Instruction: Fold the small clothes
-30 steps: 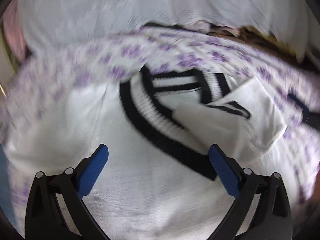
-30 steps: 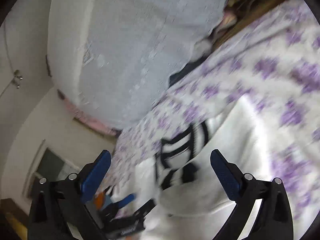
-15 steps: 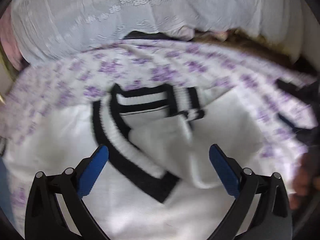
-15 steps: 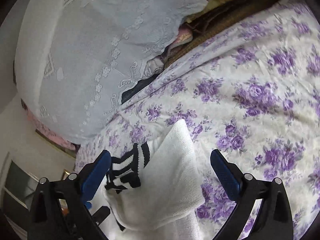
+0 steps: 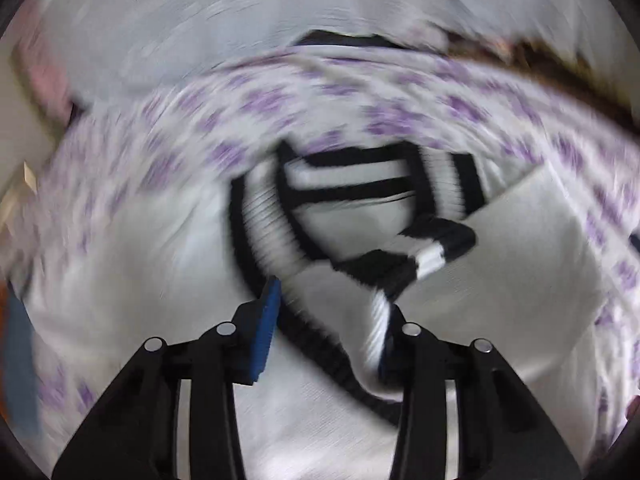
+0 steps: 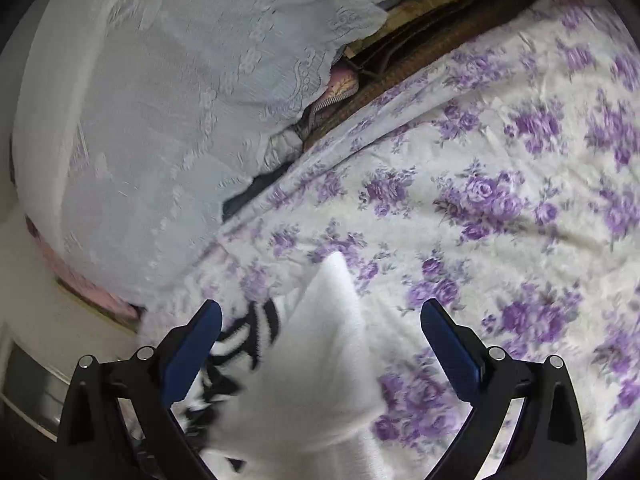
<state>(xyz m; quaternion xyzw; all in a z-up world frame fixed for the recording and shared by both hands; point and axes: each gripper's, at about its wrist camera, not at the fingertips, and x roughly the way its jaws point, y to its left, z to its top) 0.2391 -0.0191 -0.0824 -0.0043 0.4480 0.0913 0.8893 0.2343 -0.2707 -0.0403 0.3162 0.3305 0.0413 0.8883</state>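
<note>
A white knit top point(image 5: 132, 280) with a black-and-white striped collar point(image 5: 260, 224) lies on a purple-flowered bedsheet point(image 5: 400, 120). My left gripper point(image 5: 334, 300) points down at the collar and its jaws are closing. A raised fold of the ribbed collar trim point(image 5: 378, 332) stands between them against the right finger, with a gap still beside the left blue pad point(image 5: 266, 332). This view is blurred. In the right wrist view my right gripper point(image 6: 320, 308) stands wide open above a folded white corner of the top point(image 6: 324, 380), gripping nothing.
A large bundle under white lace cloth point(image 6: 160, 120) lies along the far edge of the bedsheet point(image 6: 500, 200). Behind it show a brown woven strip point(image 6: 440, 28) and pink fabric point(image 6: 340, 84). Flat flowered sheet stretches to the right.
The left jaws have narrowed from wide open, and a fold of collar trim now stands up between them. The right gripper swung from the lace bundle toward the sheet, then held still.
</note>
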